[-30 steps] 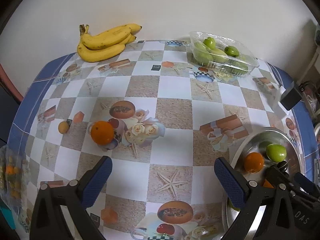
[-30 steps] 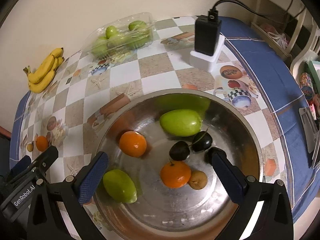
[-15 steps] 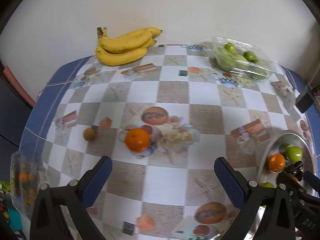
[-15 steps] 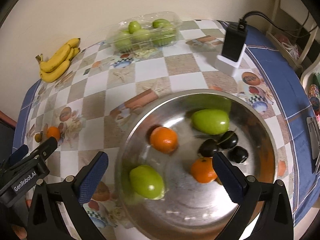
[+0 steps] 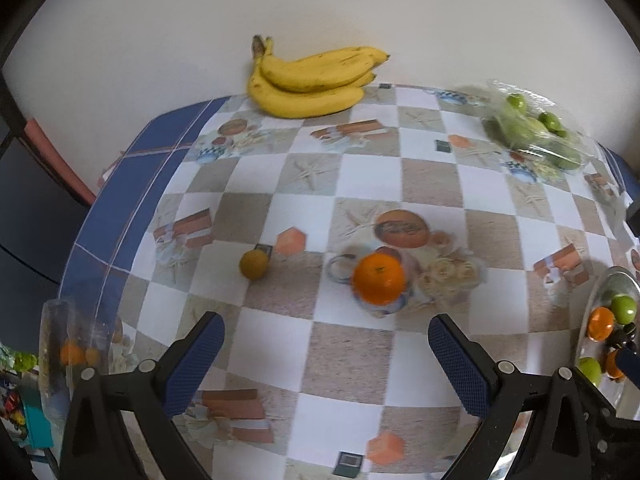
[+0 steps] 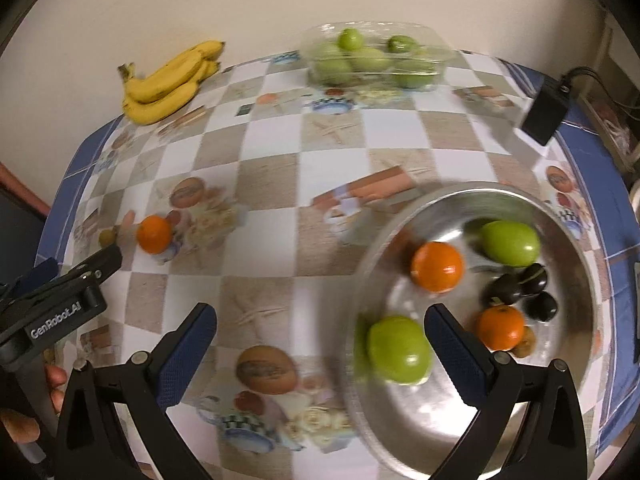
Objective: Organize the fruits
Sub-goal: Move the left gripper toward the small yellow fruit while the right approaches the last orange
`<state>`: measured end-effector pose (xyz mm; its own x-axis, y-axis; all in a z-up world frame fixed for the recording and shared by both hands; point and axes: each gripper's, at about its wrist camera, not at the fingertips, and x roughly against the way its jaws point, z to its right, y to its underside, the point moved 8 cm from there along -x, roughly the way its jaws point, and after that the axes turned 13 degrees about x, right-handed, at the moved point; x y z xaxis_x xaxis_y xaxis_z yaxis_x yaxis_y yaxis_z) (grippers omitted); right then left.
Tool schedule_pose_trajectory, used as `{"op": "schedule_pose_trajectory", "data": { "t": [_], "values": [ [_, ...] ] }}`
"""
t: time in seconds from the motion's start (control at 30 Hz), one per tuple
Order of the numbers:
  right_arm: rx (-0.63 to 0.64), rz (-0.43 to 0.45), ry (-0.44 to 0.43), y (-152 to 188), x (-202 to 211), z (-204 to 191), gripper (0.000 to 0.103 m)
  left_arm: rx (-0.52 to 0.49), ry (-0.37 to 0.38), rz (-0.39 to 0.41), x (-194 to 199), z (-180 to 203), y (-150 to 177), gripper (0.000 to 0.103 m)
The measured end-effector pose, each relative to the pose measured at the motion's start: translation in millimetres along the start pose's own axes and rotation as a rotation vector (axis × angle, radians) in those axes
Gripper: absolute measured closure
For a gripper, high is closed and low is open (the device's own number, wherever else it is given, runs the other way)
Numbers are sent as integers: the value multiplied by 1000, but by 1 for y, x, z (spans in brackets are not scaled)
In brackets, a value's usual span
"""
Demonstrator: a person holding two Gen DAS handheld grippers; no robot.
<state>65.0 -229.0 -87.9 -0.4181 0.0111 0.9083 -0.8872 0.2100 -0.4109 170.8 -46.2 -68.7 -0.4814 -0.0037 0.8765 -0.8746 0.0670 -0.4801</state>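
An orange (image 5: 379,283) lies on the checkered tablecloth just ahead of my open, empty left gripper (image 5: 326,356); a small yellow-brown fruit (image 5: 253,264) lies left of it. The orange also shows in the right wrist view (image 6: 154,234). A steel bowl (image 6: 568,224) holds two oranges (image 6: 437,267), two green fruits (image 6: 510,243) and dark plums (image 6: 520,286). My right gripper (image 6: 320,346) is open and empty, over the bowl's left rim. The left gripper (image 6: 60,300) shows at the left of the right wrist view.
A banana bunch (image 5: 312,80) lies at the table's back by the wall. A clear plastic box of green fruits (image 6: 372,58) stands at the back. A black charger (image 6: 546,110) sits at the right. A clear bag of small fruits (image 5: 68,356) lies at the left edge.
Both grippers have swung left. The orange now lies nearer the left gripper's centre line. The bowl has shifted to the right in the right wrist view.
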Motion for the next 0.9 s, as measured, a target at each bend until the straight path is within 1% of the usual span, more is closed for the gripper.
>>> {"op": "schedule_pose_trajectory", "data": {
  "t": [0.13, 0.33, 0.5, 0.67, 0.8, 0.9],
  "values": [
    [14, -10, -7, 0, -4, -14, 0, -3, -33, -5, -7, -16, -1, 0],
    [-3, -6, -25, 0, -7, -25, 0, 11, -38, -32, -16, -31, 4, 0],
    [-14, -13, -32, 2, -11, -29, 0, 8, -21, -42, -19, -31, 7, 0],
    [-16, -12, -37, 2, -14, -33, 0, -13, -20, -46, -19, -33, 12, 0],
    [-18, -19, -51, 1, -19, -39, 0, -2, -13, -43, -18, -39, 10, 0],
    [-10, -20, -55, 0, -22, -46, 0, 2, 4, -60, -20, -41, 12, 0]
  ]
}}
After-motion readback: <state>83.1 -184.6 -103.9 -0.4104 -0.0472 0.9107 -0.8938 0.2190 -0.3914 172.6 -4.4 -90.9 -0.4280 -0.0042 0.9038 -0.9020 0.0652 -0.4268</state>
